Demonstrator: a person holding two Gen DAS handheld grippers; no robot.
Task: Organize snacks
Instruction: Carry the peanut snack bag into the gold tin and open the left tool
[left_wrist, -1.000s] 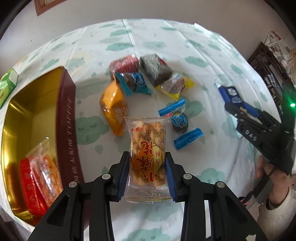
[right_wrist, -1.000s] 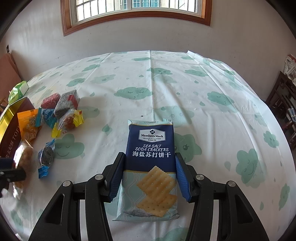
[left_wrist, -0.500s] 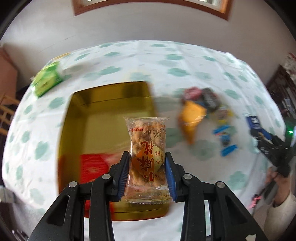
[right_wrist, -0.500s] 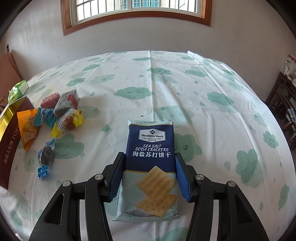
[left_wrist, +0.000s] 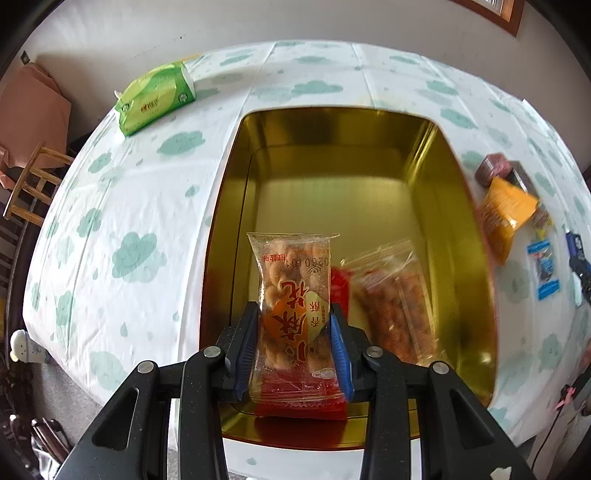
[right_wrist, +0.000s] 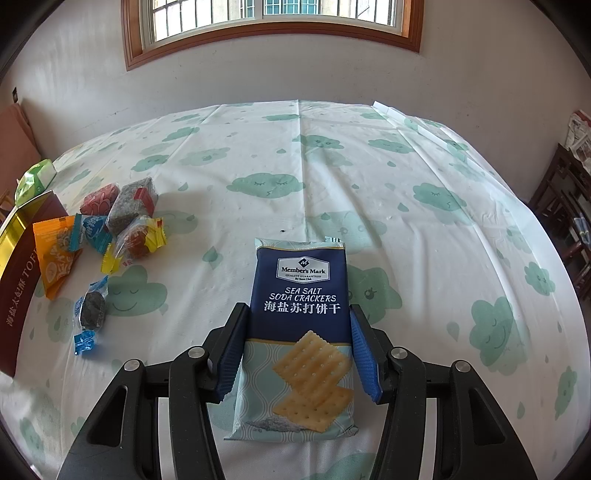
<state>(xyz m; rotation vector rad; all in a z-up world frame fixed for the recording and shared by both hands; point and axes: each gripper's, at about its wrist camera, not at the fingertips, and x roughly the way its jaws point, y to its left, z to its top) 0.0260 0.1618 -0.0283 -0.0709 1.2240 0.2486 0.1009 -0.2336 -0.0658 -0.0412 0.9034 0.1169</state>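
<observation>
A second ago the left gripper hung over the loose snacks on the surface; it has since swung sideways and now sits above the open gold tin, jaws still clenched on the clear peanut packet. Inside the tin, below the packet, lie a red packet and a clear packet of orange-brown snacks. The right gripper has not shifted: its jaws keep their hold on the blue soda cracker pack, above the cloud-print tablecloth. The remaining snacks stay heaped beside the tin's dark red wall. A green tissue pack lies near the surface's far edge. A wood-framed window sits in the pale wall beyond, and a wooden chair stands at the left.
</observation>
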